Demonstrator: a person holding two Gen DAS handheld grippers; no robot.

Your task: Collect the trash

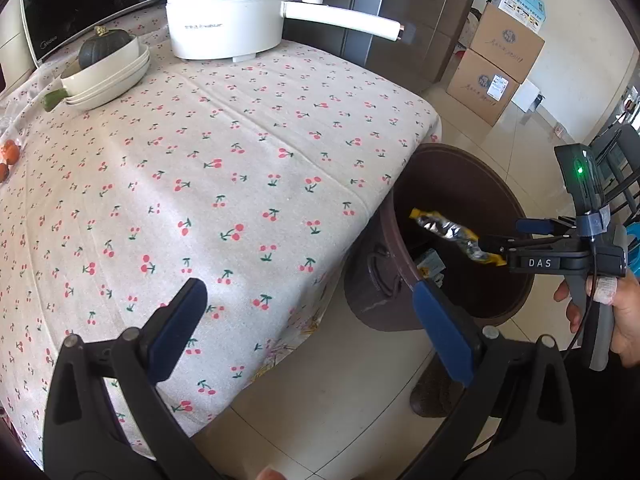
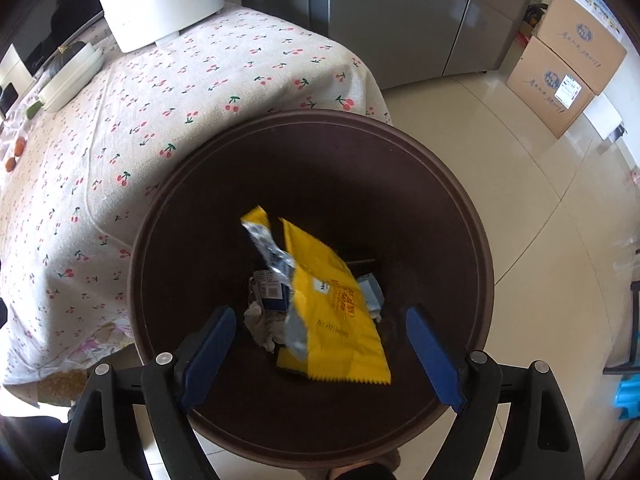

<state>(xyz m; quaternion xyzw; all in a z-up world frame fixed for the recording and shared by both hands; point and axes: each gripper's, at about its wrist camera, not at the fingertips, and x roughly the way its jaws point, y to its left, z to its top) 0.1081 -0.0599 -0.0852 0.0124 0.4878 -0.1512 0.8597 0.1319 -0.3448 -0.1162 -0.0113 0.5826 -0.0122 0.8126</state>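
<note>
Below, crinkled yellow foil wrapper [image 2: 332, 300] (silver-lined) over round brown bin [image 2: 160, 216] — both jaws wide, empty.

A beige tablecloth [image 1: 240, 140] printed with red cherries on green stems sits beside a dark brown bin [image 2: 460, 216], a yellow-and-silver wrapper [image 2: 332, 304], a white pot [image 1: 228, 12], and blue-padded black grippers.

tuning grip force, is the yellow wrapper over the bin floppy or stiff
Likely floppy: the yellow wrapper is crumpled and twisted. Probably very light, since it looks thin and empty. Its glossy foil may be slippery.
</note>
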